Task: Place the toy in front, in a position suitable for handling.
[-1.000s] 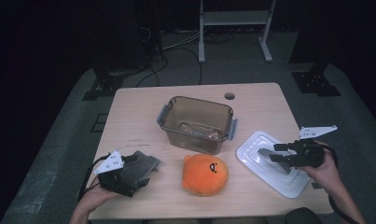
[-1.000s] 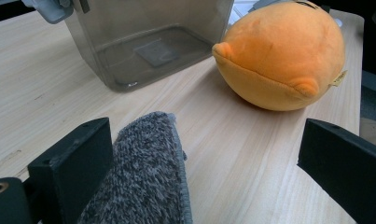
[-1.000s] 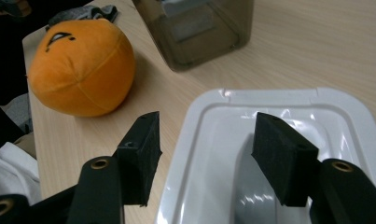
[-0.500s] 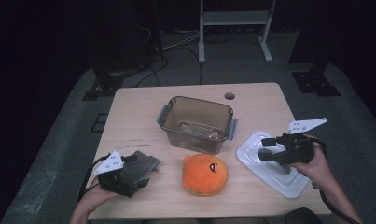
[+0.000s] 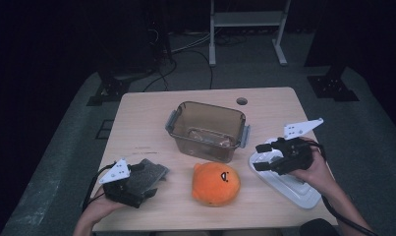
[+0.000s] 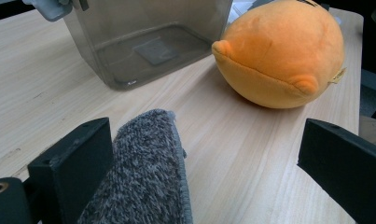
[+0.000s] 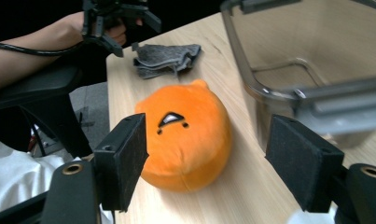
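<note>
At the near edge of the worktop (image 5: 136,118), around seven o'clock, the left gripper (image 5: 136,178) rests low in the person's left hand (image 5: 95,212), pointing toward two o'clock. Its fingers (image 6: 78,163) stand wide apart over a folded grey cloth (image 5: 149,173); the cloth lies against the inner face of one finger, and the other finger is well clear of it.

At four o'clock the right hand (image 5: 316,172) holds the right gripper (image 5: 265,156) raised above a white lid (image 5: 298,189), aimed toward nine o'clock. Its fingers (image 7: 125,154) have just been opening and now stand apart with nothing between them. In the right gripper view they frame the orange plush toy (image 5: 216,183) farther off without touching it.

The toy sits near the worktop's middle at six o'clock, round and soft, with a small dark face on its upper side and two little nubs. It lies between both grippers, just in front of the clear brown tub (image 5: 208,129).

The tub stands upright at the centre, grey latches at its ends, open on top.
</note>
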`<state>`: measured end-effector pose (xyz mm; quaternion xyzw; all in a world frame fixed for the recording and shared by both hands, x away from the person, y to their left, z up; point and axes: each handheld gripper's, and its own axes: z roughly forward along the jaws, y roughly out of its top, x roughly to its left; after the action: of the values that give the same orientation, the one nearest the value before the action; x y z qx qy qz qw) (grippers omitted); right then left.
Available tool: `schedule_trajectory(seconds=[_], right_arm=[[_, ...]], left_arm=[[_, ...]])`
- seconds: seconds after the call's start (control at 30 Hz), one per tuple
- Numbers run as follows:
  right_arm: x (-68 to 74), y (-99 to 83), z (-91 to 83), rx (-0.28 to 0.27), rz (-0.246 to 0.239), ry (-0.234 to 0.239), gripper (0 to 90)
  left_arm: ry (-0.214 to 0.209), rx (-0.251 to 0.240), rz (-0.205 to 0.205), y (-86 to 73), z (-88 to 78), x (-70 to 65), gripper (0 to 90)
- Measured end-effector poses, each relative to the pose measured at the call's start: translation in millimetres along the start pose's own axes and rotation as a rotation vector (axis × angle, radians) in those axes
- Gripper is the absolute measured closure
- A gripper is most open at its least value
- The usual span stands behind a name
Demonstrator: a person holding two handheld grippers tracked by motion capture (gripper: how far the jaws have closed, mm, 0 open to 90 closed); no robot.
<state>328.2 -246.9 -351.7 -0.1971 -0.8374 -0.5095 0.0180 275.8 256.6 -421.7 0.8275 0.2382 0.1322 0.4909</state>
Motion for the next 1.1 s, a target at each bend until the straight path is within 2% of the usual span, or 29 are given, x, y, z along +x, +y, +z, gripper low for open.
schedule_trajectory(seconds=[0.7,1.1], right_arm=[[20.3,33.6,47.1,0.048,-0.087,0.094,26.5],[34.6,45.3,75.9,0.076,-0.138,0.150,26.5]], left_arm=[[-0.003,-0.002,-0.005,-0.1,0.6,-0.2,2.6],[-0.003,-0.003,0.002,0.3,-0.2,-0.3,2.6]])
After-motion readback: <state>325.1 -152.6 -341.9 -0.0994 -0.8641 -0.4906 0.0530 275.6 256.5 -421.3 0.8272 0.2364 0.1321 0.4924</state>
